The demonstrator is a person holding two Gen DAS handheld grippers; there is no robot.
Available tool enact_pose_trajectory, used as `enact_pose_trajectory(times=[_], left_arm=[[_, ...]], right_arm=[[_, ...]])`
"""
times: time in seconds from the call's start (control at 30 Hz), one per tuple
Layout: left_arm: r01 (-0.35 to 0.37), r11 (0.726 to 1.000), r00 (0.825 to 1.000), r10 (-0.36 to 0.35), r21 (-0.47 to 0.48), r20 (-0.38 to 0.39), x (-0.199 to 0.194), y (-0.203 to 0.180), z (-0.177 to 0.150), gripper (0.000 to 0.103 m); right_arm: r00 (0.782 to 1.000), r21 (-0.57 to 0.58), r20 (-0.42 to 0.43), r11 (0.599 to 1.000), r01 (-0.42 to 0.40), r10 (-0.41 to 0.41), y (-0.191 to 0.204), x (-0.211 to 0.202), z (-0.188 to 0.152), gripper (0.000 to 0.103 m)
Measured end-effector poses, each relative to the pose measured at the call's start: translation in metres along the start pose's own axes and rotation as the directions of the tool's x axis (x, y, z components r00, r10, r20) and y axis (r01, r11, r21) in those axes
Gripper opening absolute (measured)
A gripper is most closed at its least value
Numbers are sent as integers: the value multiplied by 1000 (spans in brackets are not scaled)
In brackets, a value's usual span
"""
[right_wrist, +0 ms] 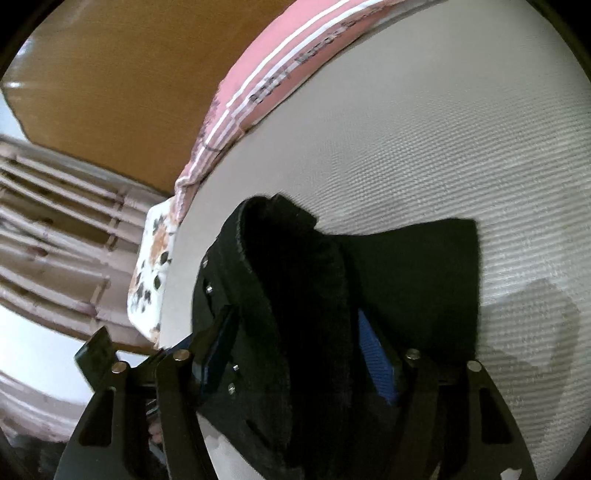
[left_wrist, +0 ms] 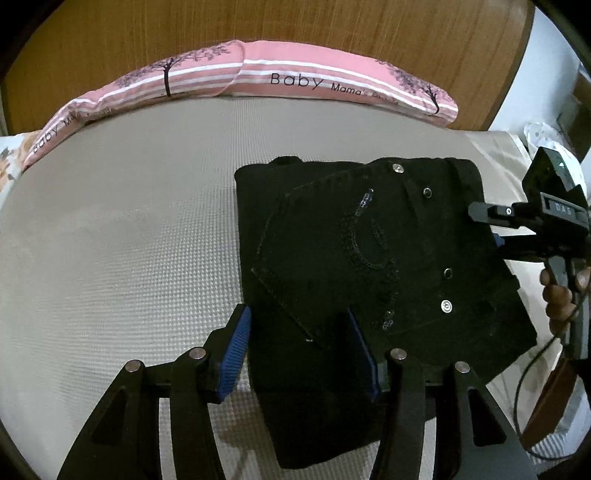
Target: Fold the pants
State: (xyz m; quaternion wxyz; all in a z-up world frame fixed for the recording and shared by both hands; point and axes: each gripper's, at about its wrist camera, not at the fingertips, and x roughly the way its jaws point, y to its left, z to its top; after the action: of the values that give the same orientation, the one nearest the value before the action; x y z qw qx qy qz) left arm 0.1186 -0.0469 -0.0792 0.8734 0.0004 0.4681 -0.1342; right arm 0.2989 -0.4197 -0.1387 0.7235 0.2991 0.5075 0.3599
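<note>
Black pants [left_wrist: 351,240] lie folded into a thick square on the beige woven mat [left_wrist: 110,240], with a back pocket and metal rivets facing up. My left gripper [left_wrist: 301,354] stands open over the near edge of the fold. Its left blue pad [left_wrist: 236,354] sits just off the cloth's edge, its right pad [left_wrist: 364,358] over the cloth, and the fabric between them lies flat. My right gripper [left_wrist: 487,229] comes in from the right onto the pants' right edge. In the right wrist view, the right gripper [right_wrist: 295,350] is shut on a thick bunched fold of the pants [right_wrist: 406,277].
A pink striped pillow [left_wrist: 258,77] printed with trees and lettering lies along the wooden headboard [left_wrist: 295,22] behind the pants. A person's hand [left_wrist: 557,295] holds the right gripper's handle, and a cable [left_wrist: 528,387] hangs below it. A floral sheet edge [right_wrist: 147,273] marks the bed's side.
</note>
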Motion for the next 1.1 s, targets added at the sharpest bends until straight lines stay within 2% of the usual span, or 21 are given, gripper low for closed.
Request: enact_pose_trajectory(times=[0.07,0.13,0.17,0.2,0.3,0.47,0.53,0.63,0.7,0.77,0.83,0.87,0.9,0.97,1.1], left_arm=[[-6,1000,1000,6,8,1,1,-1,1,56],[-3,1000,1000,3,7,1,1,0,3,56],[-1,1000,1000,1,3,-1,2,0,4,56],[1,1000,1000,-1,-3,-4,1,1,5,56],[2,1000,1000,-2,-17,19,-8,4,10,56],[30,999,997,-29,-16,69,-23,1,21,56],[33,999,996,-33,5,77,-26,-4,23,56],[43,998,996,-46,44,75,-25,-14,22,56],[36,997,997,-42,75,67,-21,-22,19,56],[28,994,999,-32,109,37,-11,-30,15,56],[-7,991,1000,8,137,-7,1,-35,11,56],[-14,989,1000,18,145,-23,7,-35,8,56],[-17,989,999,22,150,-28,9,-35,6,56],[-14,989,1000,17,147,-24,10,-33,2,57],[-2,990,1000,5,138,-27,8,-29,-1,58]], right_arm=[[1000,-5,-25,1000,-17,17,3,9,-2,48],[1000,-19,-15,1000,2,-3,9,14,-3,37],[1000,11,-4,1000,0,0,9,14,-3,25],[1000,53,1,998,-19,19,9,14,-4,19],[997,20,50,999,50,-51,33,2,-10,14],[981,-39,140,989,139,-133,82,-32,-20,12],[972,-43,173,985,168,-158,86,-48,-21,11],[952,23,225,978,207,-207,65,-73,-25,11],[941,75,229,968,238,-249,48,-79,-27,11],[944,139,186,959,248,-271,20,-75,-31,12],[929,181,161,935,305,-334,-1,-67,-37,26],[926,191,159,931,312,-343,-7,-66,-39,38],[925,211,163,928,308,-344,-10,-67,-41,44],[928,235,176,929,285,-329,-12,-74,-47,44],[929,211,163,931,297,-333,-9,-87,-68,44]])
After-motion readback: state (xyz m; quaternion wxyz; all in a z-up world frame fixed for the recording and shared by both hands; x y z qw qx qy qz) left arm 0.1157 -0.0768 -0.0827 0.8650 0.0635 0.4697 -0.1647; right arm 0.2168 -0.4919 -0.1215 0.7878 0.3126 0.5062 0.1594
